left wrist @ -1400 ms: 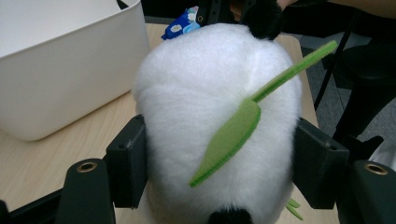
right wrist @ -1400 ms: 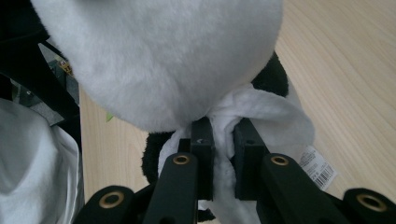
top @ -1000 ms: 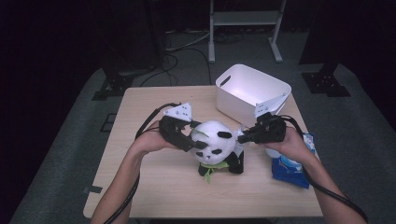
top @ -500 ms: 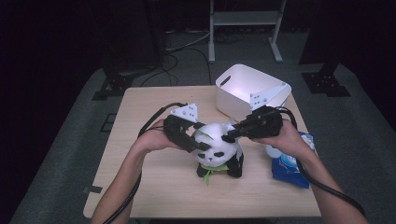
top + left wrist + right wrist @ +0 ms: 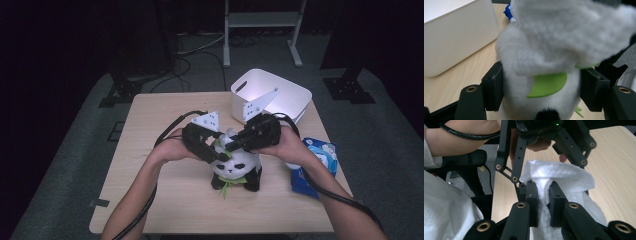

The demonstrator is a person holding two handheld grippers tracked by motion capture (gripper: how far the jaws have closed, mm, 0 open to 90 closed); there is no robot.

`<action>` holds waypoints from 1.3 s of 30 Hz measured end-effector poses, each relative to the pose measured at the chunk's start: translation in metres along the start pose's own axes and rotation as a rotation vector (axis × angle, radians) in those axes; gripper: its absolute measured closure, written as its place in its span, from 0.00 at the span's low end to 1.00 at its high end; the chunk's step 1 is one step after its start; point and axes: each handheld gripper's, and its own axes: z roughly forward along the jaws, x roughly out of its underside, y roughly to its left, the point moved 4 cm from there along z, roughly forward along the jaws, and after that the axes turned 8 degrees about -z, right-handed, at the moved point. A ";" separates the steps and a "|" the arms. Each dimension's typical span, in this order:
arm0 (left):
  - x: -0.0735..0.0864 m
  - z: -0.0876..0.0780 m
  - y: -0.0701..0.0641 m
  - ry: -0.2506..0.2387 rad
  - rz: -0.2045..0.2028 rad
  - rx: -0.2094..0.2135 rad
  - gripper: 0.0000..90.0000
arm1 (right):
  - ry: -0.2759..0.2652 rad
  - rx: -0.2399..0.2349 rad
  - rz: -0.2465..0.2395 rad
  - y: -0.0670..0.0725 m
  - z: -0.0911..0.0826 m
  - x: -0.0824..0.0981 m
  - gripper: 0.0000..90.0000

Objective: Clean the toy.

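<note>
- Right claw point(image 5: 543, 195) is pinching a fold of white fluffy cloth point(image 5: 564, 176), pads pressed together on it, right on top of the panda plush point(image 5: 235, 167).
- Left claw point(image 5: 541, 85) is squeezed around the panda's white body from the other side, pads pressing into the fur on both flanks, so it's holding the toy steady.
- Panda sits on the desk point(image 5: 165, 200) roughly mid-desk, a green leaf point(image 5: 549, 85) under its chin.
- Handling guess: plush and cloth are both light and squishy, nothing fragile. Fur gives under the pads, so grab deep around the body; the cloth is best taken by a bunched fold.
- Beside the panda, toward the person's right, a blue packet point(image 5: 320, 160); print too blurry to read.
- Behind the panda, a white bin point(image 5: 287, 102), no label that I can make out.
</note>
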 end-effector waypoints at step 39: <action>0.013 -0.007 0.006 -0.050 -0.029 -0.013 0.32 | 0.115 0.316 0.370 -0.023 -0.088 0.175 0.89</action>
